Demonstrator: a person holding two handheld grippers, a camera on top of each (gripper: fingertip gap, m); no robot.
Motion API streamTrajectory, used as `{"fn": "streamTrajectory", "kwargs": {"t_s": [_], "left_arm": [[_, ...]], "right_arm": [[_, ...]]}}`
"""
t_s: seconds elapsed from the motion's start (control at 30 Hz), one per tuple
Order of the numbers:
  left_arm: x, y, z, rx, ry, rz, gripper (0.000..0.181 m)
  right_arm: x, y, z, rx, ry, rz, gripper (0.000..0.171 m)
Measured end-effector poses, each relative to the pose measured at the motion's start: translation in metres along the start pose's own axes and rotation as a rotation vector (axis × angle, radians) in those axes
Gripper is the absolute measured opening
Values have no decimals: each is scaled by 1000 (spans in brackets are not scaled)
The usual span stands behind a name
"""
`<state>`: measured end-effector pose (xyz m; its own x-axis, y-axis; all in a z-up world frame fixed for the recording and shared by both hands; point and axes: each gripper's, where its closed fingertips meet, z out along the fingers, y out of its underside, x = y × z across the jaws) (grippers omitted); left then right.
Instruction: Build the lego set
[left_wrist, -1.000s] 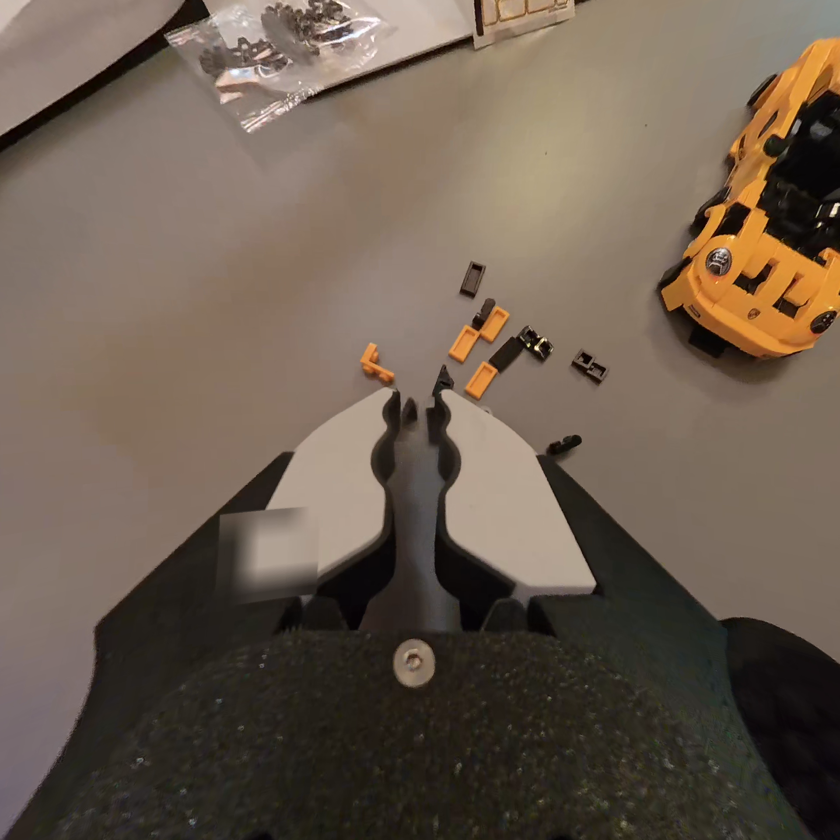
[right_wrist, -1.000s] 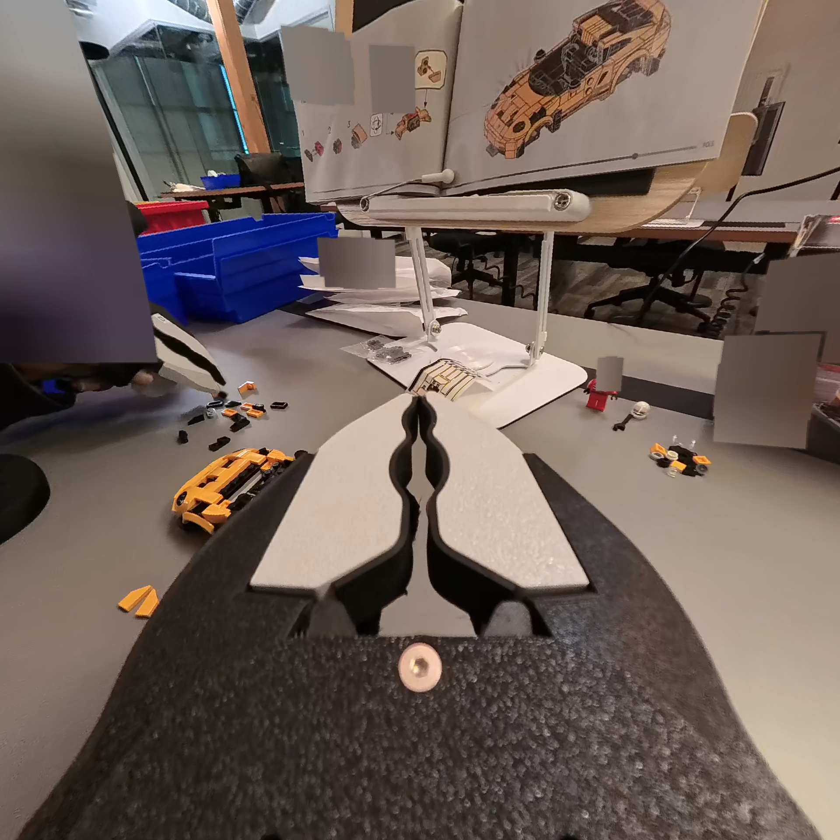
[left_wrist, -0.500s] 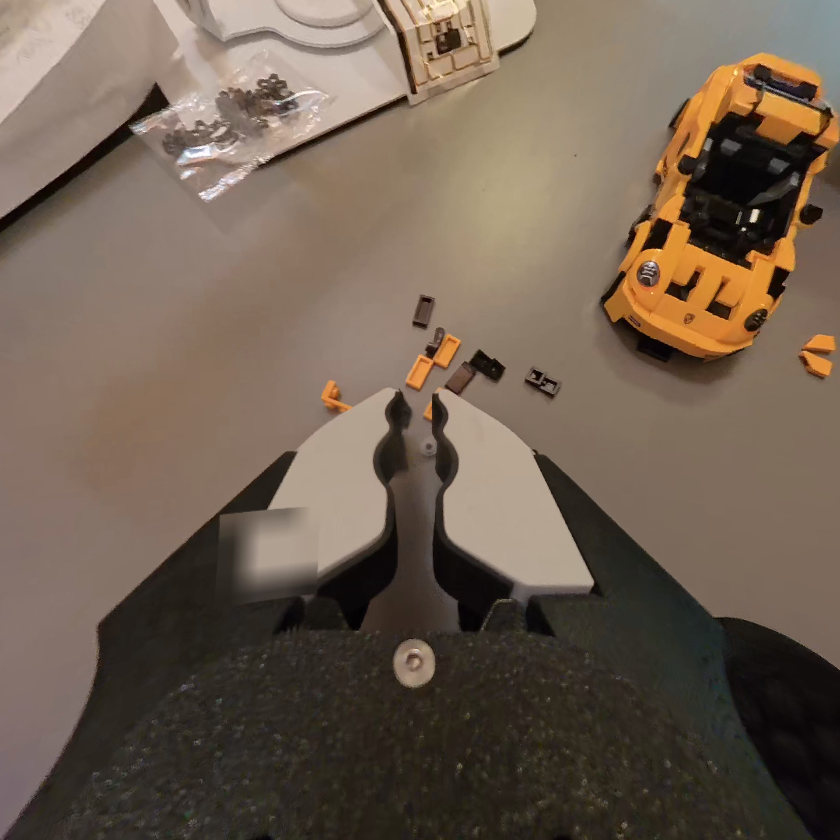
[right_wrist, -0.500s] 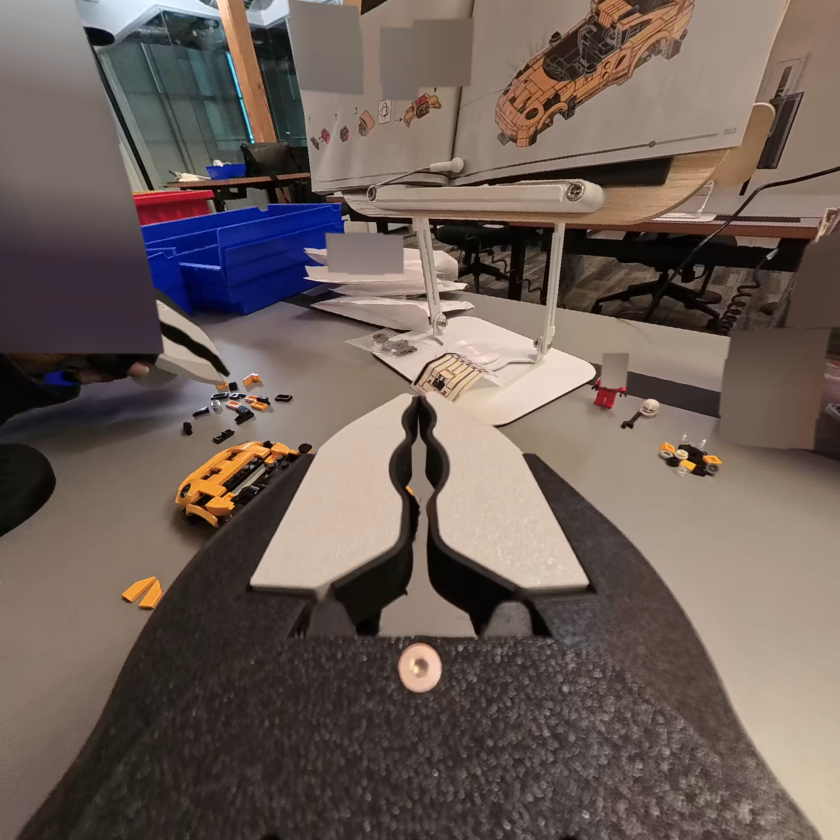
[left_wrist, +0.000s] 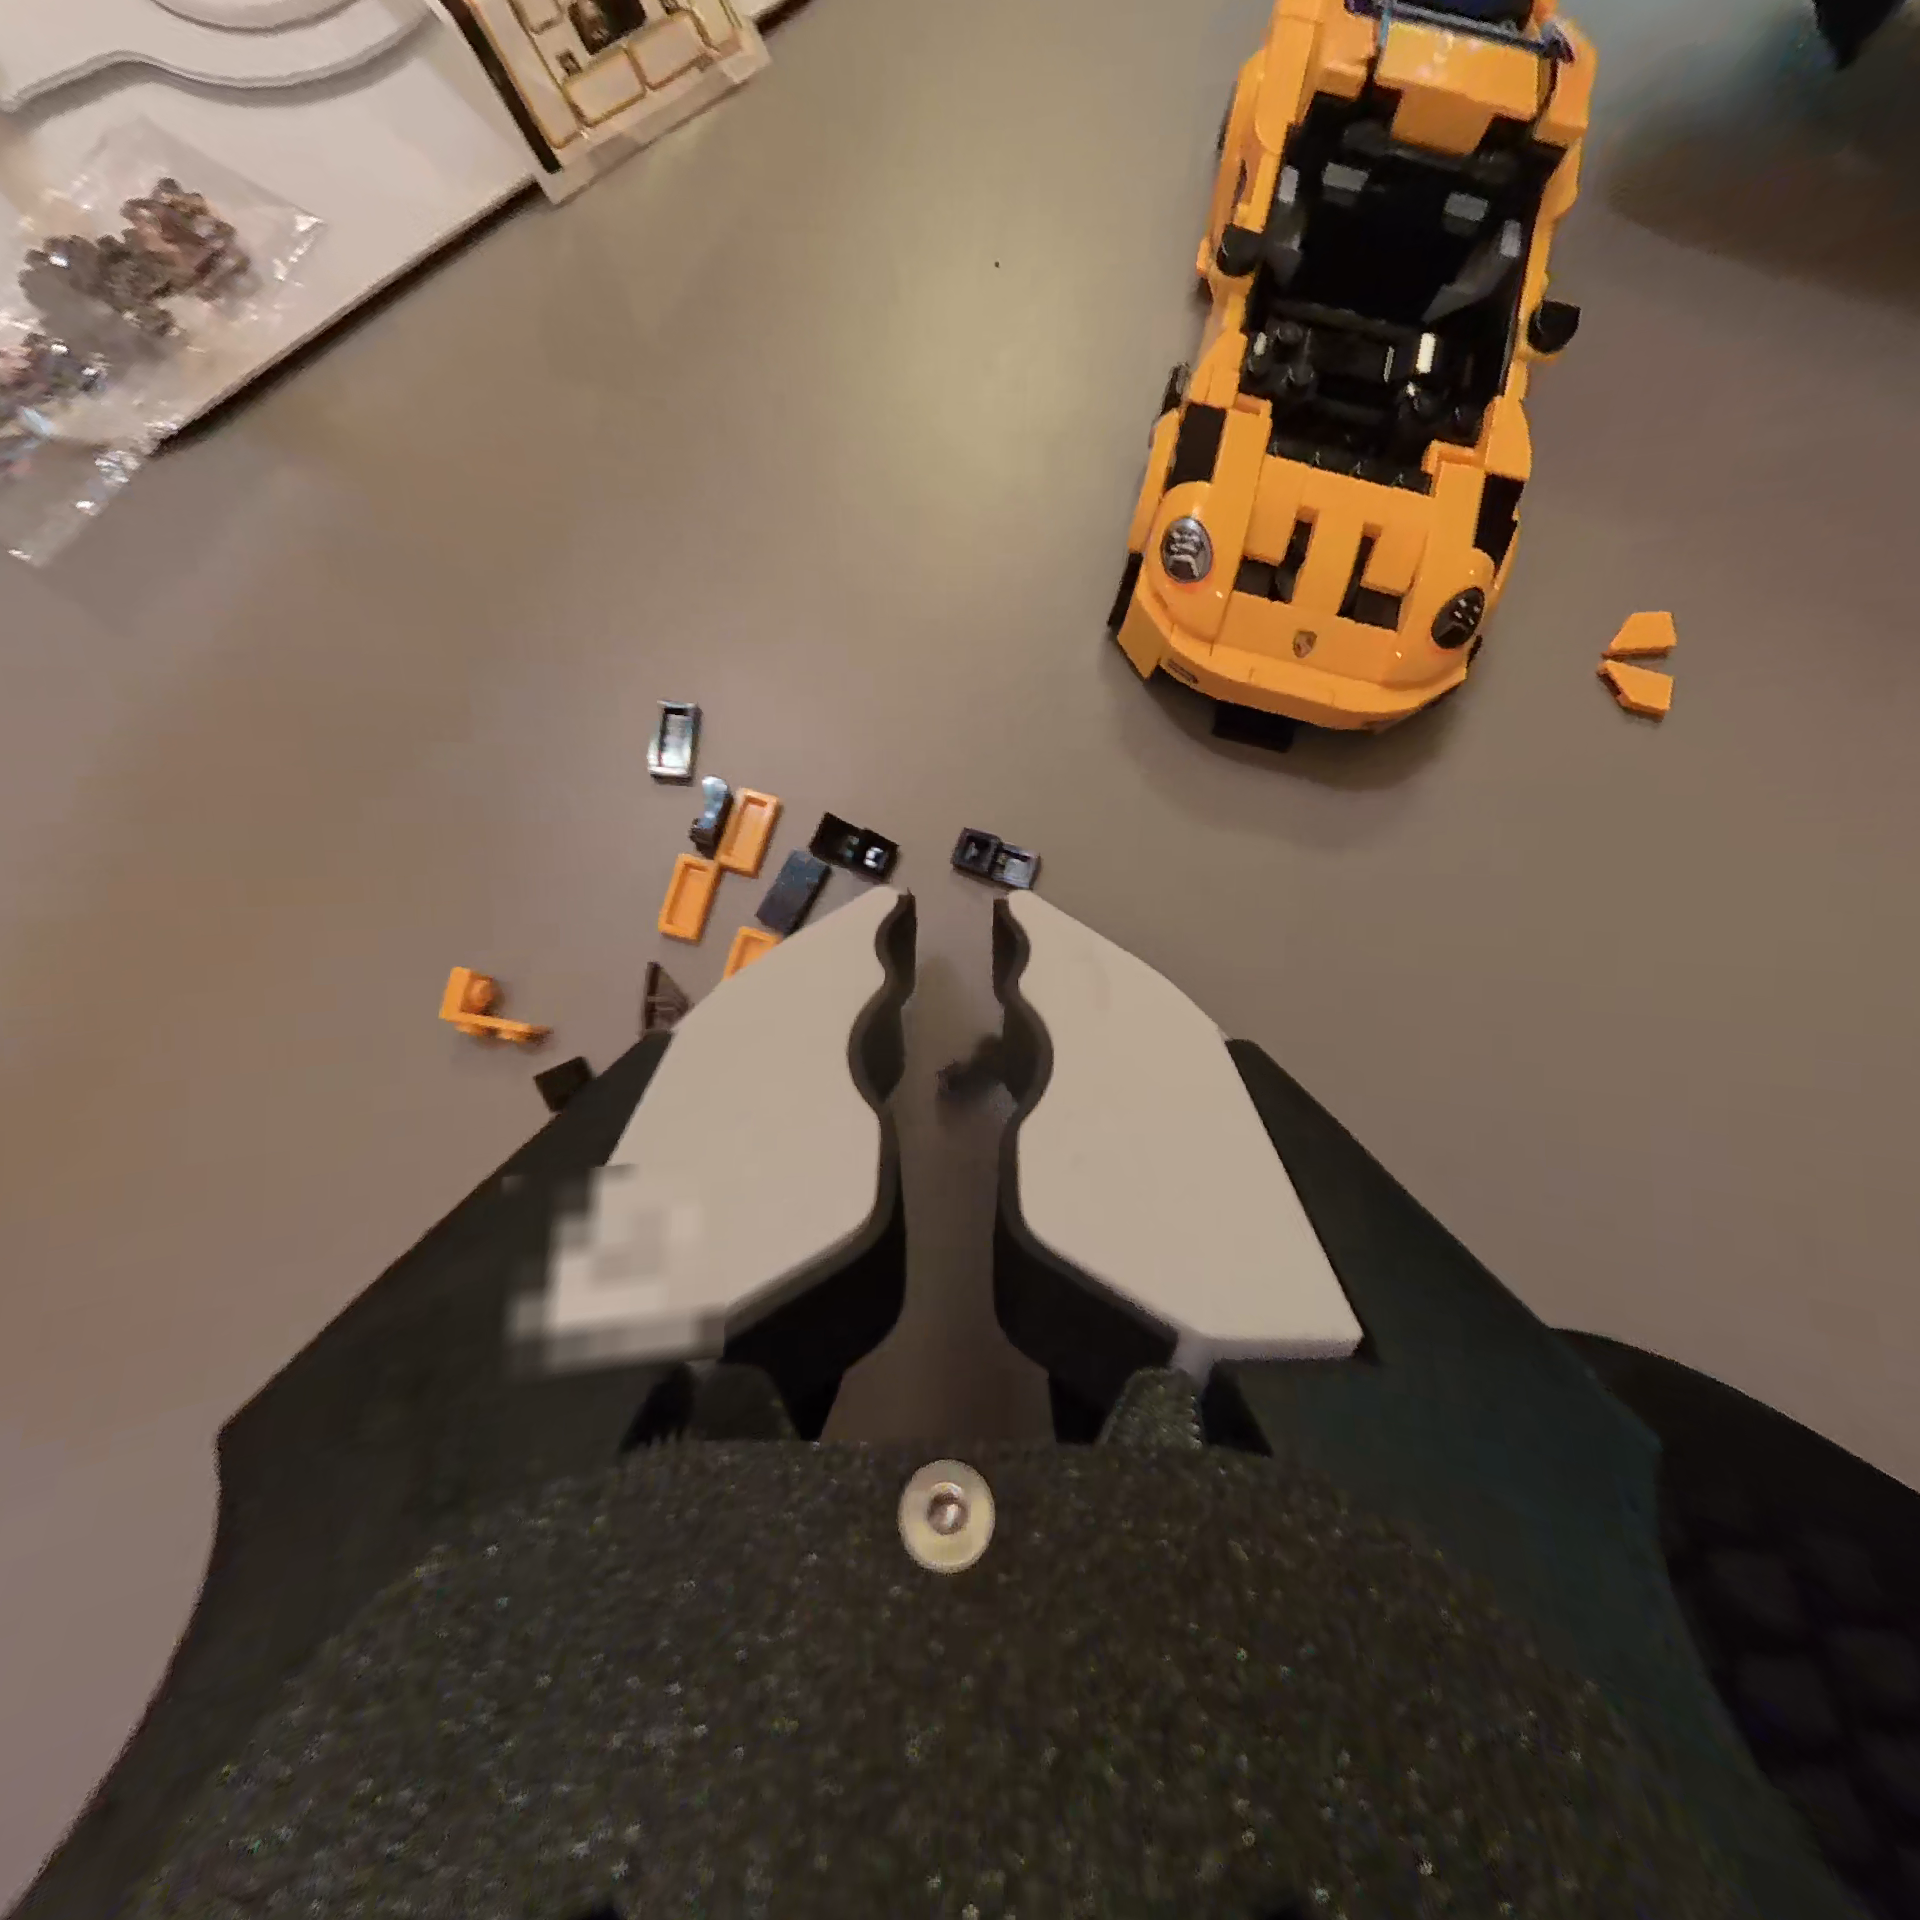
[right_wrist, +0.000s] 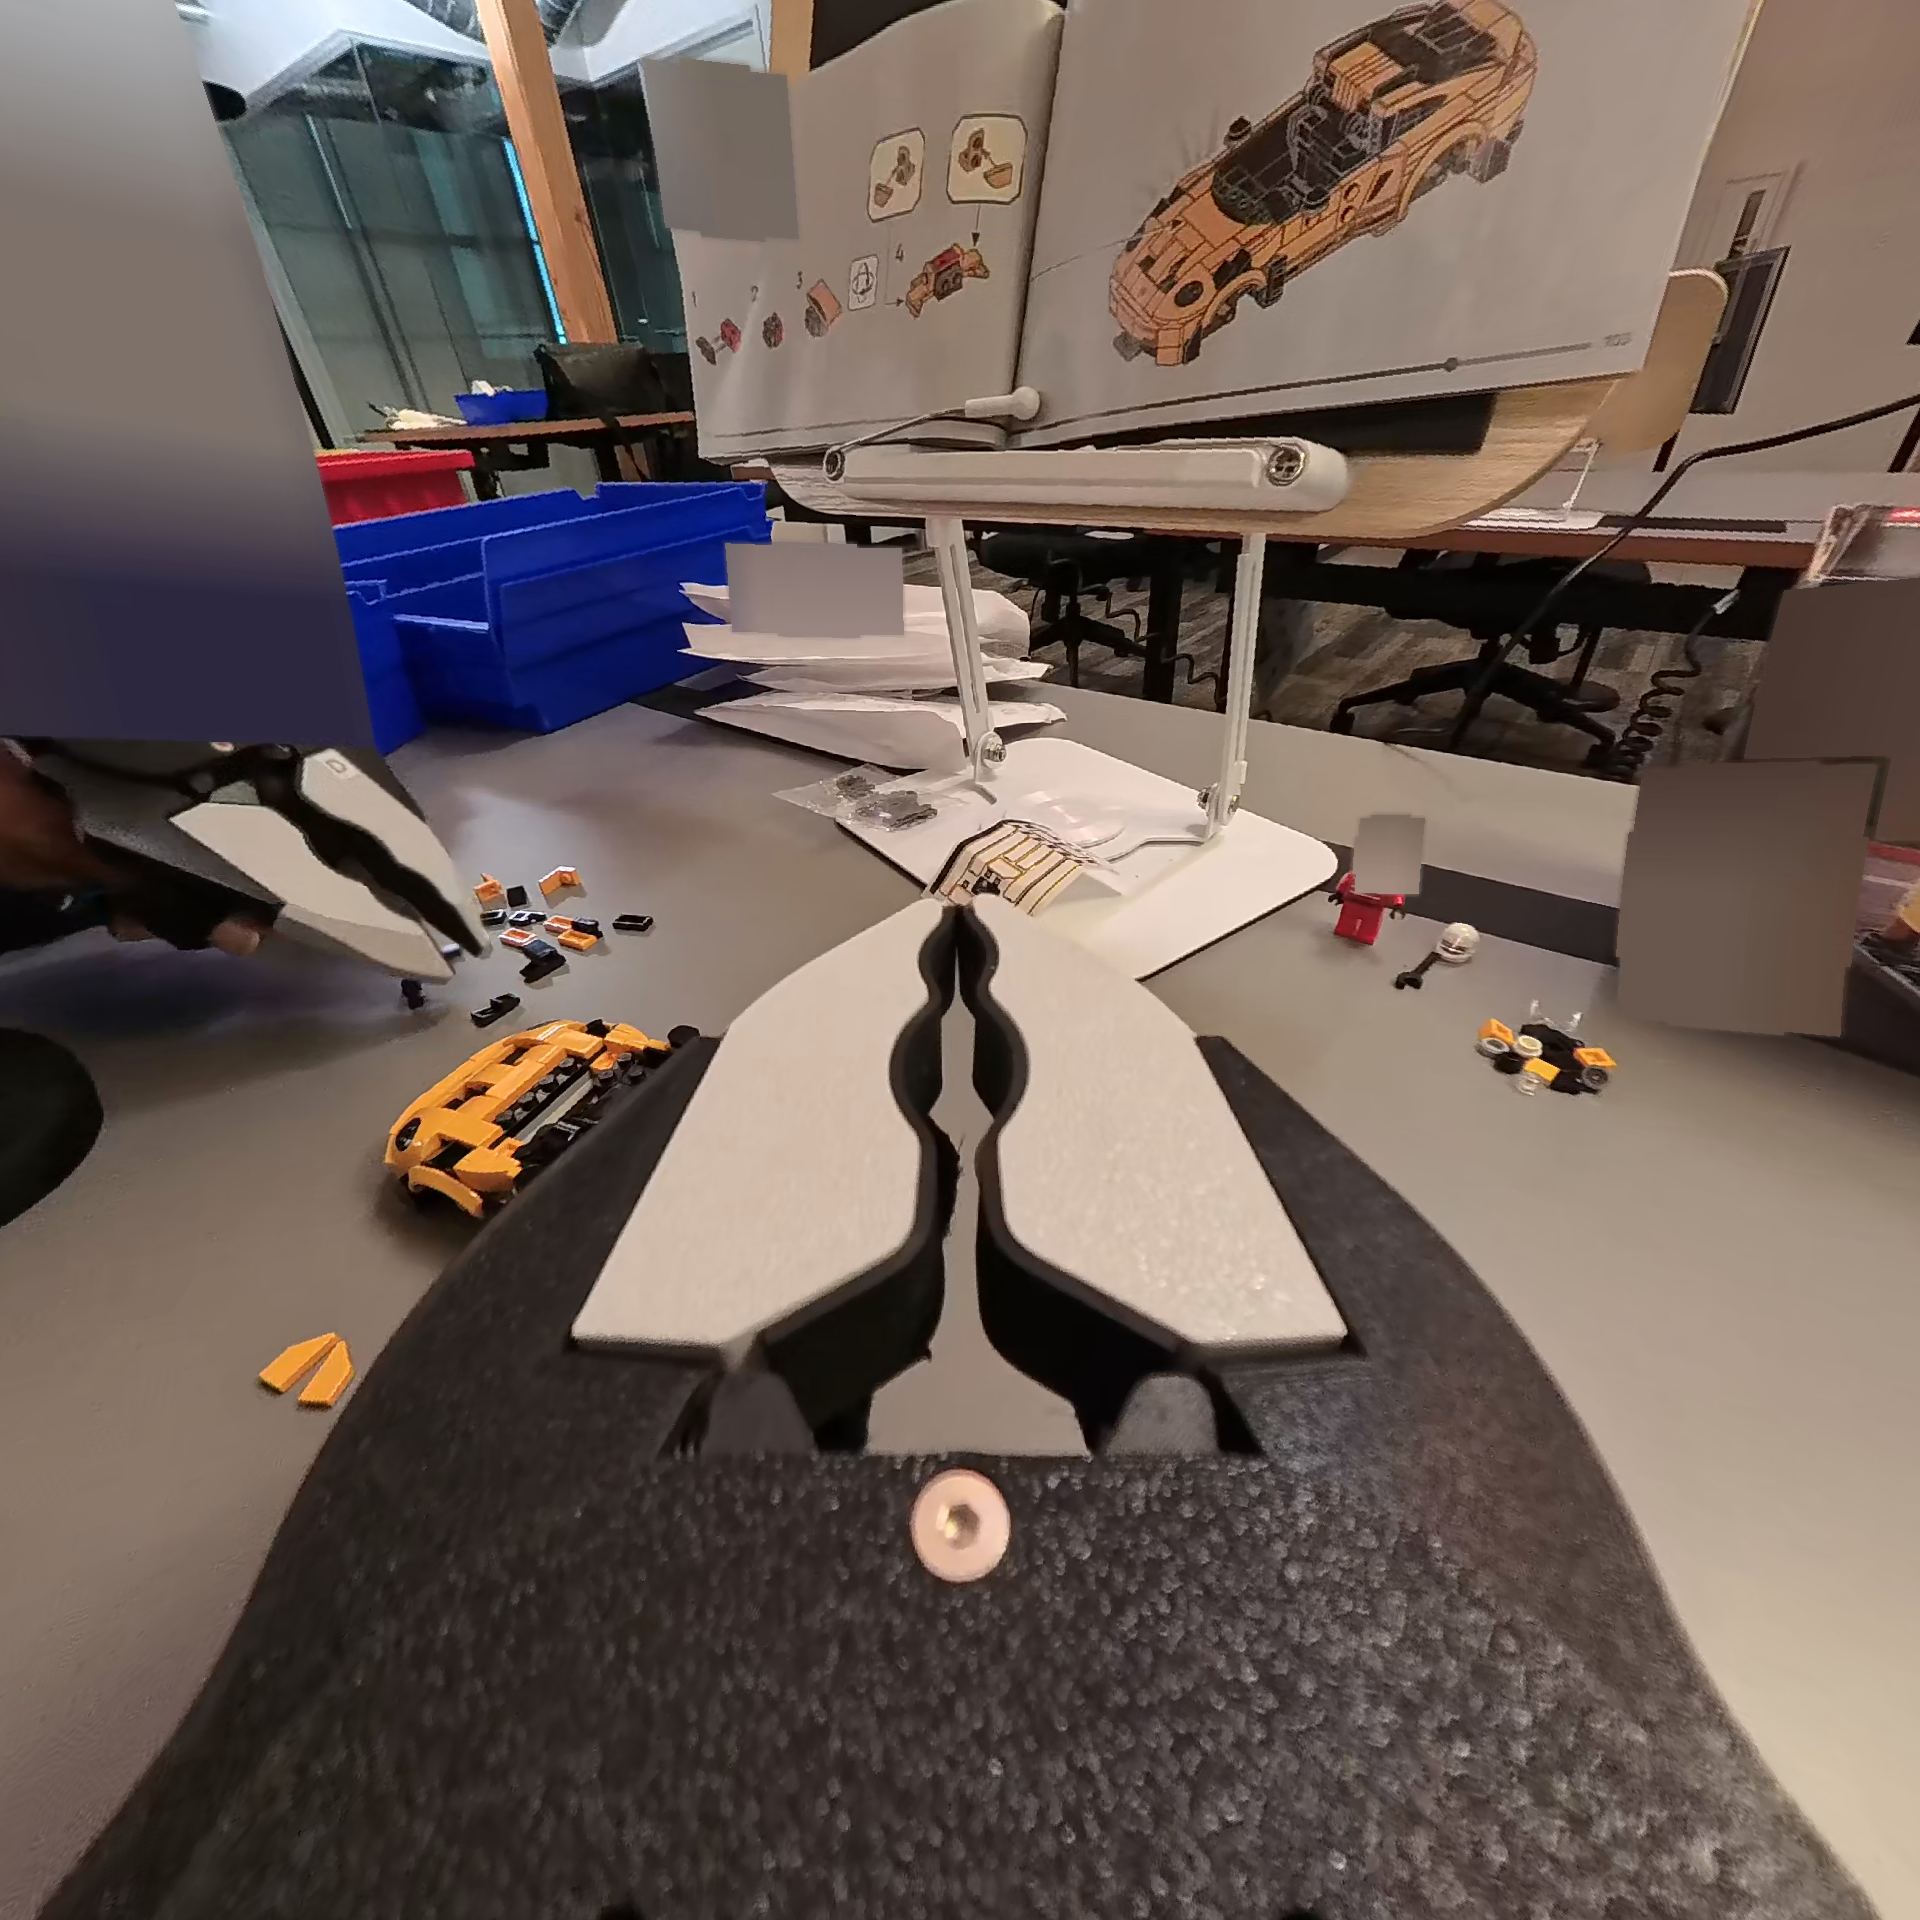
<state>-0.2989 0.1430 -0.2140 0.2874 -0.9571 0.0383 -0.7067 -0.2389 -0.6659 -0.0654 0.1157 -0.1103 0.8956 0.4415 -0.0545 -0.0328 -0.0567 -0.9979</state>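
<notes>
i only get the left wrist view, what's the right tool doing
Observer: The right tool is shut, with its tips together and no piece seen at the tips.
Operator: any parts outside my frame
Observer: Yes, a small cluster of black and orange pieces lies on the table, off to that tool's right.
Operator: where are the instructions
Observer: The open booklet sits on a white stand beyond the right tool's tips.

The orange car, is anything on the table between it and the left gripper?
Nothing tall blocks it. Between the left gripper and the orange car there is only bare grey table, apart from one small black piece lying just ahead of the open fingertips.
</notes>
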Motion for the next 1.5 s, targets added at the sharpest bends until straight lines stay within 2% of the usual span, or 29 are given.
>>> {"fn": "streamTrajectory", "kwargs": {"t_s": [0.17,0.27,0.47,0.53,0.63,0.9,1.07,1.2,1.5], "left_arm": [[16,17,-12,-94,68,74,20],[14,21,-22,-90,46,57,20],[7,30,-12,-134,-3,61,24],[6,32,-10,-144,-9,66,23],[9,33,-11,-149,10,73,9],[11,33,-11,-135,23,74,4],[-9,24,-13,-100,-120,104,4],[-21,26,-11,-150,-250,197,4],[-7,25,-5,-126,-160,159,10]], "right_arm": [[0,0,0,-2,-4,1,0],[-1,1,1,-5,-9,4,0],[-2,2,1,-10,-10,-6,0],[-2,2,1,-10,-11,-5,0],[-3,2,1,-11,-13,-8,0],[-3,2,1,-12,-14,-8,0],[-2,3,1,-14,-13,-6,0],[-2,4,1,-18,-15,-8,0],[-3,3,1,-20,-15,-21,0]]}}
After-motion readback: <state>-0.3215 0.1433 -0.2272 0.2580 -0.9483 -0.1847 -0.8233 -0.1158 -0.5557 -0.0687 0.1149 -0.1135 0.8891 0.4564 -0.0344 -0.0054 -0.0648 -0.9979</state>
